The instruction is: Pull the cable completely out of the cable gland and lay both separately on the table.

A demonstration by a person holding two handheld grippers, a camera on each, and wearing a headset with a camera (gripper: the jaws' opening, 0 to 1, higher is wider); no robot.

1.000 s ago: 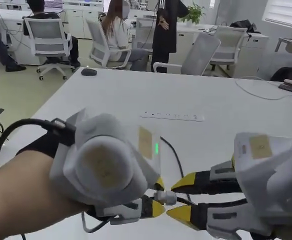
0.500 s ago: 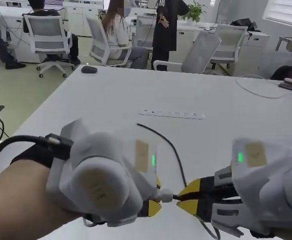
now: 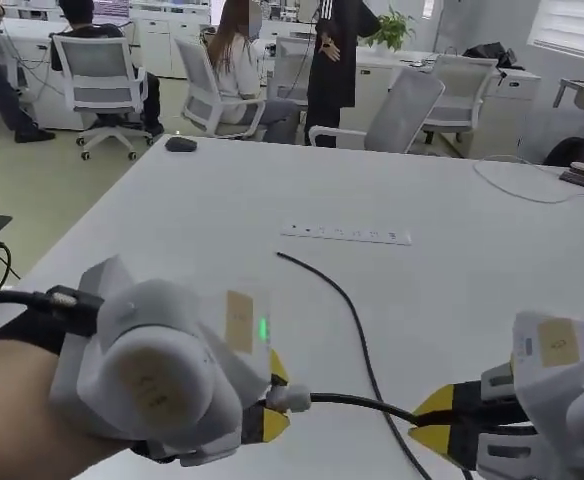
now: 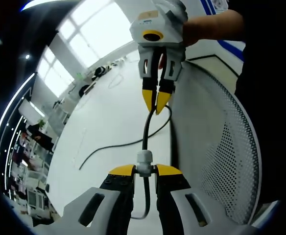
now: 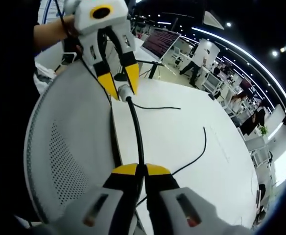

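Observation:
In the head view my left gripper (image 3: 275,397) is at the lower left, shut on the white cable gland (image 3: 288,397). A black cable (image 3: 362,402) leaves the gland and runs right to my right gripper (image 3: 427,420), which is shut on it. The cable's loose end lies curved on the white table (image 3: 222,210). The left gripper view has the gland (image 4: 144,164) between my own jaws and the right gripper (image 4: 156,102) above, pinching the cable (image 4: 146,129). Seen from the right gripper (image 5: 136,170), the cable (image 5: 135,132) leads up to the gland (image 5: 124,91) in the left gripper (image 5: 118,88).
A white power strip (image 3: 344,233) lies mid-table and a black mouse (image 3: 180,144) sits at the far left edge. A thin cable (image 3: 532,190) loops at the right. Office chairs (image 3: 100,75) and people stand beyond the table. A white mesh chair back (image 4: 211,161) is under the grippers.
My right gripper was open around the cable beside the gland, then shut on it. It has moved right, and a stretch of cable now spans between the grippers.

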